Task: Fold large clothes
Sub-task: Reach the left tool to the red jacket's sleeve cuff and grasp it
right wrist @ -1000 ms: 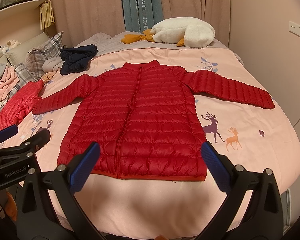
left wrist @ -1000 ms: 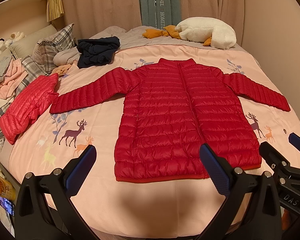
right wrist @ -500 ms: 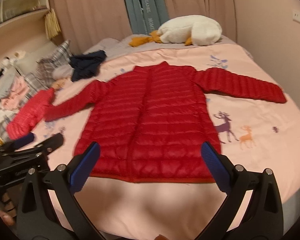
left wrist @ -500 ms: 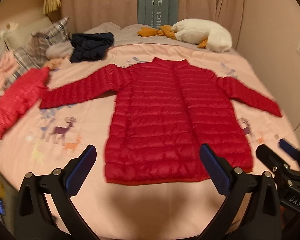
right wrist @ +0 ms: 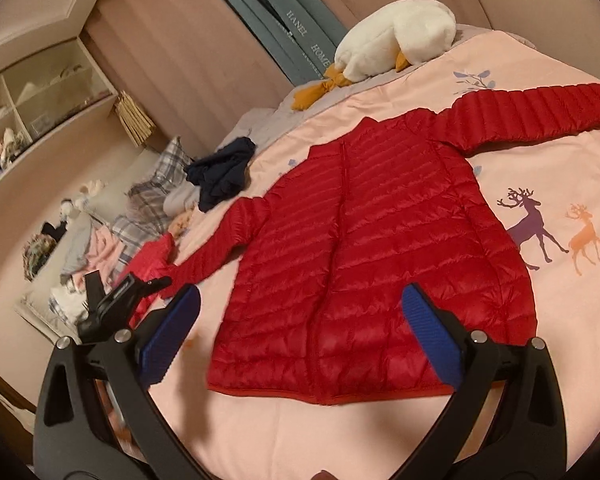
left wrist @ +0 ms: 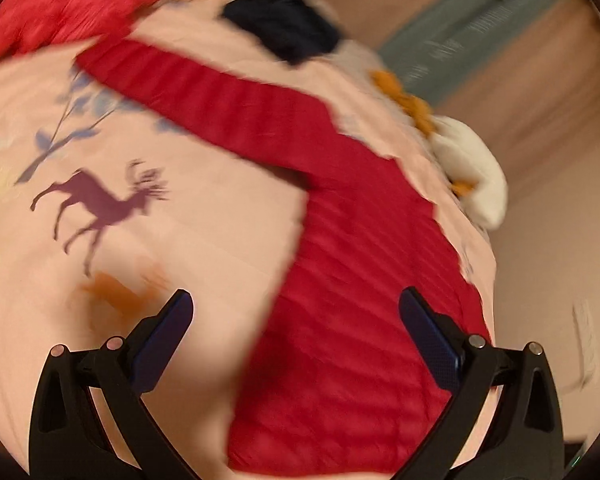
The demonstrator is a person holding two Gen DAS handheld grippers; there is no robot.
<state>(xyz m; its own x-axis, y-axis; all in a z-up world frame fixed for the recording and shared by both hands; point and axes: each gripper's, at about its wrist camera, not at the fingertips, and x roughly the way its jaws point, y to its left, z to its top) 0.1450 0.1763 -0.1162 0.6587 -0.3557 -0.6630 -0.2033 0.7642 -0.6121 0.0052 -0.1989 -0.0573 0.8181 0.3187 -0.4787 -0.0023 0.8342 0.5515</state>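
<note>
**Red jacket spread on pink bed**

A pink deer-print bedspread (right wrist: pixel 560 184) carries the red puffer jacket (right wrist: pixel 380 248), flat, front up, sleeves out. The left gripper (left wrist: pixel 296 312) and right gripper (right wrist: pixel 300 304) hover above its hem, both spread wide, holding nothing.

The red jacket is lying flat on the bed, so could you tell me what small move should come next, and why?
Probably bring the left gripper to the near sleeve: the red jacket lies spread, both sleeves out, and both grippers' jaws are open and empty.
</note>
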